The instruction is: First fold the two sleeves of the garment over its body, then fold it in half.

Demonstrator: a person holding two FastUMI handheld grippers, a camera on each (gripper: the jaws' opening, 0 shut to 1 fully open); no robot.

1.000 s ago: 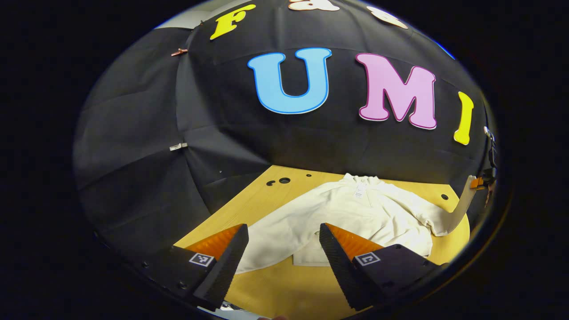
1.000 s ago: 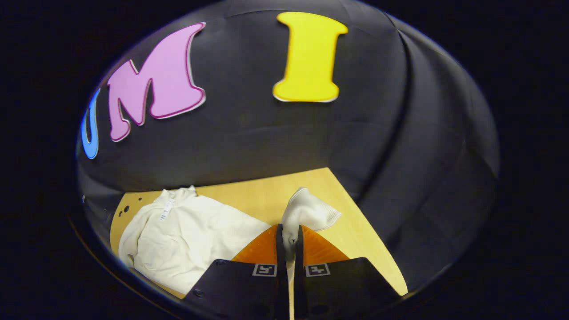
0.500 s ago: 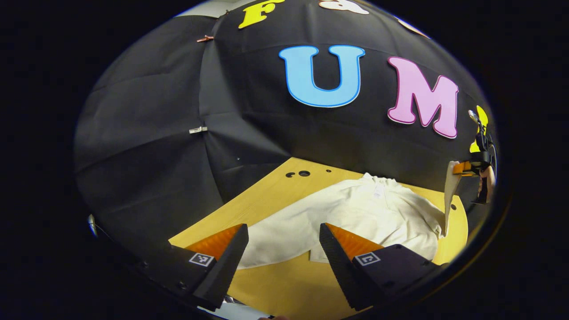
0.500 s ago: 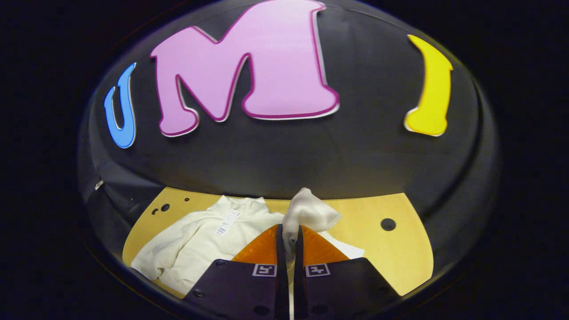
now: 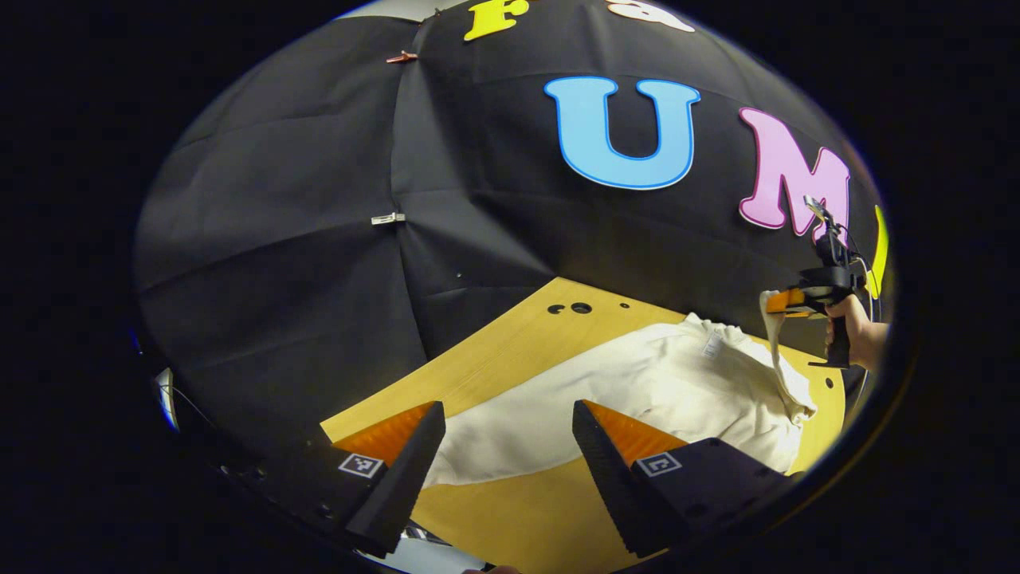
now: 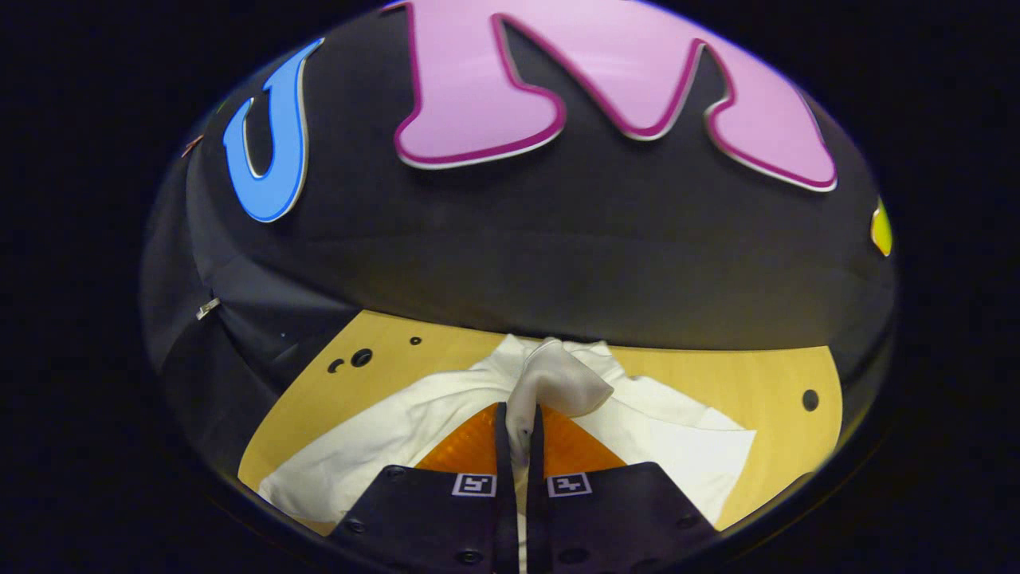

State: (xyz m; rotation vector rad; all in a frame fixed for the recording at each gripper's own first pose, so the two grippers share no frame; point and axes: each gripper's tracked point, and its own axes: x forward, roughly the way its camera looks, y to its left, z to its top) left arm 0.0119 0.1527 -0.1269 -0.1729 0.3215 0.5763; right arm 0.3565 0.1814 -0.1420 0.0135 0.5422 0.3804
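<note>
Right gripper (image 6: 516, 430) is clamped on 1 sleeve cuff (image 6: 558, 383), lifted over the white garment (image 5: 637, 391) spread on the table (image 5: 510, 351). Left gripper (image 5: 502, 446) hangs open near the other sleeve. Thin pinch, so the cuff could slip and land crooked.

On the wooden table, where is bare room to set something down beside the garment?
In the right gripper view, bare table lies right of the garment, around a small hole, and at the far left by more holes. In the left gripper view, wood is free near the left gripper. The middle is crowded with cloth.
</note>
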